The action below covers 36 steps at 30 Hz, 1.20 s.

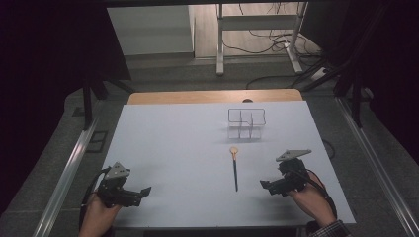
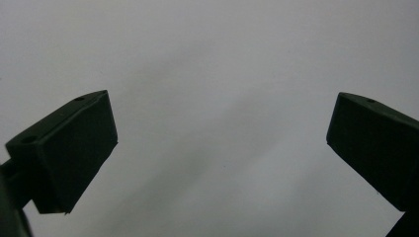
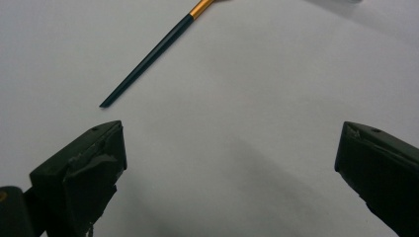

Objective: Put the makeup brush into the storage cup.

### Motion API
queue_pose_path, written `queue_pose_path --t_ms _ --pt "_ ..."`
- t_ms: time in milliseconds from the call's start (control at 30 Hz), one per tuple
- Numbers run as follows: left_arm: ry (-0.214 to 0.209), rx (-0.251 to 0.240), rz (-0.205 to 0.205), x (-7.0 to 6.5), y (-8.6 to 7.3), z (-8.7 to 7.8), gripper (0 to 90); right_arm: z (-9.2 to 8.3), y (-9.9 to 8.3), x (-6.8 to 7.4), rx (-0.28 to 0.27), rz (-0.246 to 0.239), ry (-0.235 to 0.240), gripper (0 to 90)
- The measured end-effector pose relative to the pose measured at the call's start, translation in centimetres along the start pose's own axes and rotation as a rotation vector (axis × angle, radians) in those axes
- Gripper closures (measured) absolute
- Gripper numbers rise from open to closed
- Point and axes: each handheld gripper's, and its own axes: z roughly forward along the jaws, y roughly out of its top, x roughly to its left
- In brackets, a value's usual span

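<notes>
Resting low at the near edge of the table [image 1: 163, 148], both grippers, each in a hand. Left gripper [image 1: 143, 191] at the near left, pointing inward toward the middle, with nothing beside its tips. Right gripper [image 1: 264, 185] at the near right, pointing inward too, tips aimed at the brush [image 1: 235, 170].

Seen only from the left gripper view [image 2: 222, 143]: jaws spread wide, holding nothing, bare pale tabletop between and ahead of the fingers [image 2: 74, 148]. No such detail from above, where the jaws read as a dark lump.

Seen only from the right gripper view [image 3: 230, 168]: jaws likewise wide apart and holding nothing, the pad on one of the fingers [image 3: 89, 173] scuffed and torn. Brush [image 3: 153, 54] lying flat ahead of that finger, apart from it, dark tapered handle end nearest, an orange-gold band farther up, the head cut off by the frame edge.

Shown only from above: the whole brush, handle toward the near edge, pale round head away, lying between the two grippers but much closer to the right fingertips, near yet not touching. Beyond the brush head, farther from both sets of fingers, a clear rack [image 1: 246, 123] with several compartments, standing upright. Contents of the rack too faint to tell.
</notes>
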Motion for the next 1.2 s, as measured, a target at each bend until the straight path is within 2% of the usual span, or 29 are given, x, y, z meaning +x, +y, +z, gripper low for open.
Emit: queue_pose_path --t_ms 200,500,900,1200 --pt "0.000 0.000 -0.002 0.0 0.0 0.0 0.0 0.2 0.5 0.0 0.009 0.001 0.013 0.0" --pt "0.004 0.000 -0.001 0.0 0.0 0.0 0.0 0.6 1.3 0.0 0.024 -0.019 0.001 0.0" --pt "0.003 0.010 0.018 -0.2 0.0 0.1 0.0 1.2 2.0 0.1 0.047 0.004 0.009 0.0" --pt "0.004 0.020 0.025 -0.2 0.0 0.1 0.0 1.6 2.8 0.3 0.059 -0.035 0.002 0.4"
